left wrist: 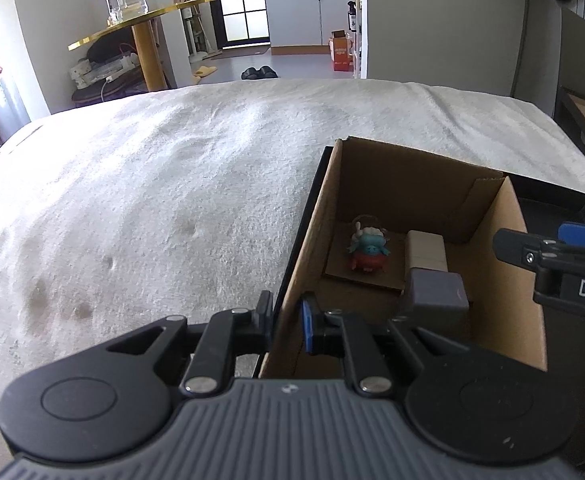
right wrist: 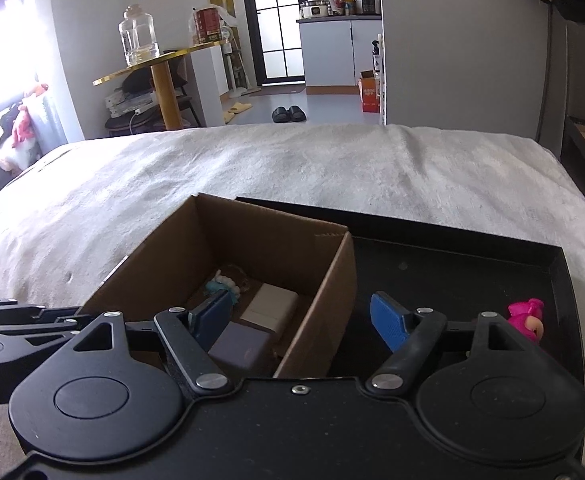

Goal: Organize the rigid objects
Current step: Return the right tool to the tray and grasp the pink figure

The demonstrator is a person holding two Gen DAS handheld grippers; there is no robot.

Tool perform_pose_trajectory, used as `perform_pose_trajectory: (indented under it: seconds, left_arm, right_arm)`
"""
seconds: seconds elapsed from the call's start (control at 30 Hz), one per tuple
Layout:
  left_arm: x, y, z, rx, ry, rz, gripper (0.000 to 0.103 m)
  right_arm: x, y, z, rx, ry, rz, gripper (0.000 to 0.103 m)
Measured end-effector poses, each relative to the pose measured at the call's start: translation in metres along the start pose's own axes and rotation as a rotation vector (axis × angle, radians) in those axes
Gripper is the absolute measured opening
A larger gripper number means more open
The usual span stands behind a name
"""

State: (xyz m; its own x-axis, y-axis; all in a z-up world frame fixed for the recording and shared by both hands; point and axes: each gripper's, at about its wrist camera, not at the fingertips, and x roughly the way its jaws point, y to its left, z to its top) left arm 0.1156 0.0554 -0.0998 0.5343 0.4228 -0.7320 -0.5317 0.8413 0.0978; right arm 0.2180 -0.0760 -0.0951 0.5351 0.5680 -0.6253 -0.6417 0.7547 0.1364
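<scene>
Right up close, the left gripper (left wrist: 286, 316) is pinched tight on the near-left wall of the cardboard box (left wrist: 372, 184), one finger outside and the blue pad inside, jaws almost together with only the thin card between them. That looks like a steadying hold, keeping the box from sliding on the bed (left wrist: 152, 184).

Over to the right gripper (right wrist: 304, 320): jaws stand about half spread and carry nothing, straddling the box's right wall, one blue pad hanging above the box contents, the other above the black tray (right wrist: 452, 256).

Inside the box sit a grey-purple block (right wrist: 236, 346), a cream block (right wrist: 270, 306) just behind it, and a small blue-and-red figurine (left wrist: 366, 250) at the back. Still out on the tray, by its right edge, a pink figurine (right wrist: 526, 318).

My read: that pink one is the piece left to gather. It looks like small, light, hard plastic, with a rounded, glossy, lumpy shape, so it may squirm or tip under the pads. Best bet is to close across its widest part, low on the body, not on any thin sticking-out bit. It looks sturdy enough for a firm squeeze. The card wall is soft by comparison and will bend if the left grip pulls hard.
</scene>
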Motion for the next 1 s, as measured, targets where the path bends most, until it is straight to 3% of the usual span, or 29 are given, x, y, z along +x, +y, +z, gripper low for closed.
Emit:
perform_pose_trajectory:
  seconds: [0.13,0.3,0.4,0.6,1.0]
  left_arm:
    - [0.003,-0.008,0.005,0.036,0.014,0.022,0.023]
    - [0.006,-0.016,0.006,0.054,0.023,0.046,0.061]
    - [0.004,-0.021,0.007,0.069,0.010,0.077,0.074]
    - [0.004,-0.032,0.009,0.107,0.005,0.104,0.080]
    - [0.007,-0.060,0.009,0.212,-0.011,0.173,0.085]
  right_arm:
    - [0.001,-0.006,-0.002,0.008,0.006,0.004,0.076]
    - [0.001,-0.017,-0.003,0.025,0.006,-0.005,0.078]
    - [0.001,-0.027,-0.004,0.037,0.006,-0.024,0.085]
    - [0.000,-0.051,-0.008,0.065,0.009,-0.071,0.092]
    - [0.003,-0.099,-0.029,0.099,0.040,-0.182,0.096]
